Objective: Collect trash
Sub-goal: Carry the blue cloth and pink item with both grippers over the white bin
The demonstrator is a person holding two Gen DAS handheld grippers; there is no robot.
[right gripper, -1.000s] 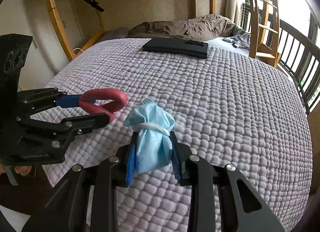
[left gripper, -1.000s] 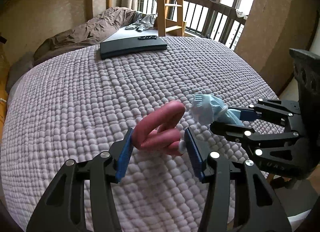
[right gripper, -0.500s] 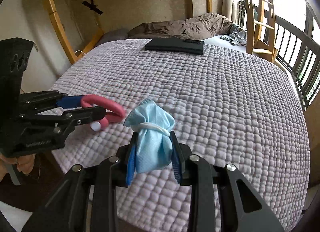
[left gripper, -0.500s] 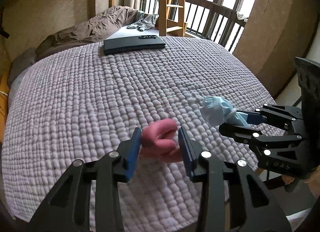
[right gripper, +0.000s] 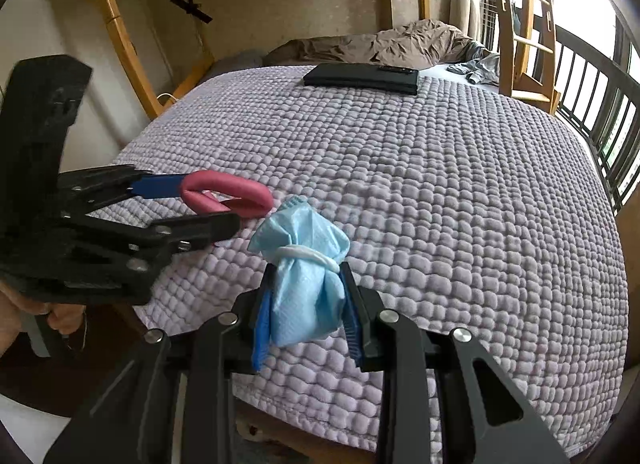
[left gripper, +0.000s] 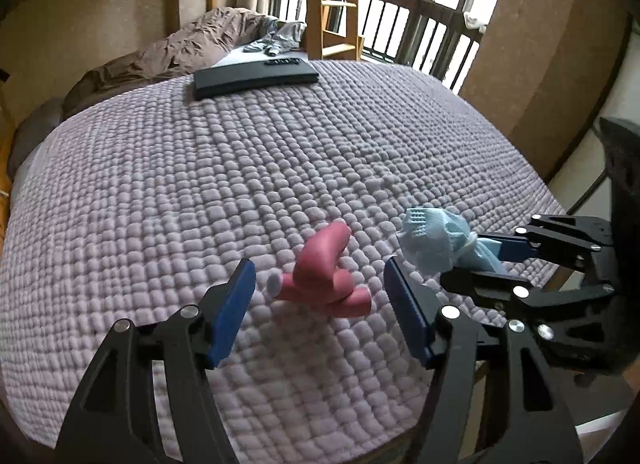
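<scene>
From the left wrist camera, we look down along the left gripper (left gripper: 318, 314) onto a bed covered by a lilac quilted bedspread (left gripper: 200, 192). Its two blue-padded jaws stand well apart and are opening. Between them lies a pink twisted object (left gripper: 326, 274) (a bent foam-like tube with a whitish end), resting on the quilt and clear of both pads. To the right, the right gripper (left gripper: 486, 260) reaches in from the side, pinching a crumpled blue face mask (left gripper: 436, 240) bound with its white ear loop, held just above the quilt near the bed's edge. Farther back, a flat black case (left gripper: 256, 78) lies on the bedspread, with a rumpled brown blanket (left gripper: 180, 48) behind it and a wooden ladder (left gripper: 332, 0) by the balcony railing.

From the right wrist camera, we see the right gripper (right gripper: 308, 304) closed narrowly on the blue face mask (right gripper: 306, 264), both pads pressing its sides. At left, the left gripper (right gripper: 208, 204) comes in from the side, the pink twisted object (right gripper: 232, 198) showing between its jaws; a hand (right gripper: 28, 312) grips its handle at the lower left edge. The black case (right gripper: 362, 78) lies far back on the lilac quilted bedspread (right gripper: 460, 204).
</scene>
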